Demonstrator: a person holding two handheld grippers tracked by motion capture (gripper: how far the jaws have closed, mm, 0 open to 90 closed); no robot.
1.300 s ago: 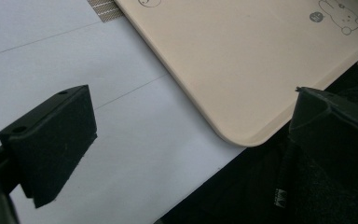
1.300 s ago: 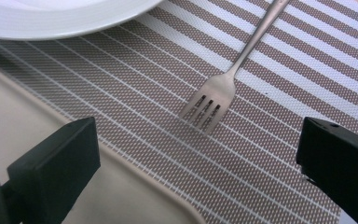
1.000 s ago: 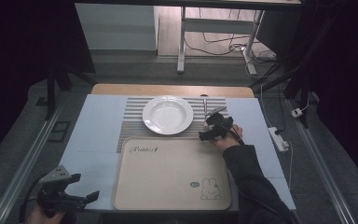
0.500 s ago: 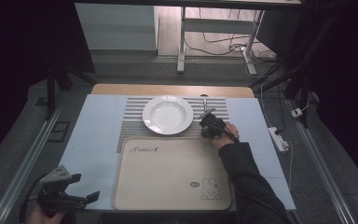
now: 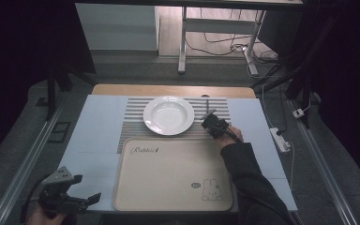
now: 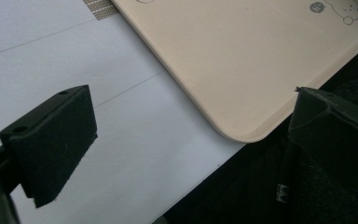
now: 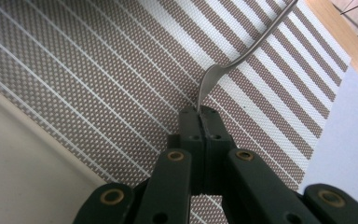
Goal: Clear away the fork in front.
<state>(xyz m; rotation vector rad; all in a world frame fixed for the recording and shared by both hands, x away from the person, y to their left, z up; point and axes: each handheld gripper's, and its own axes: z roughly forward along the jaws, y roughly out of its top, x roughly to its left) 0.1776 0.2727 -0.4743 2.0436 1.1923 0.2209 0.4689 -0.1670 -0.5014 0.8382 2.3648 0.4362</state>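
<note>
Right tongs (image 7: pixel 200 114) have just closed on the fork (image 7: pixel 242 56) over the striped mat (image 7: pixel 98 70); left tongs (image 6: pixel 191 140) wide, holding nothing.

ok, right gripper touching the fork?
Touching. The right gripper view shows the right gripper with jaws just closed tight on the head end of the fork; its handle runs away over the striped mat.

right claw (image 7: pixel 199 113) just closed tight, left claw (image 6: pixel 186 135) gaping, low at table edge

The fork (image 7: pixel 242 58) is smooth, shiny metal, lying on a coarse woven striped placemat (image 7: pixel 121 70). The plate (image 5: pixel 168 115) looks glossy white; the beige tray (image 5: pixel 168 176) is matt plastic.
</note>
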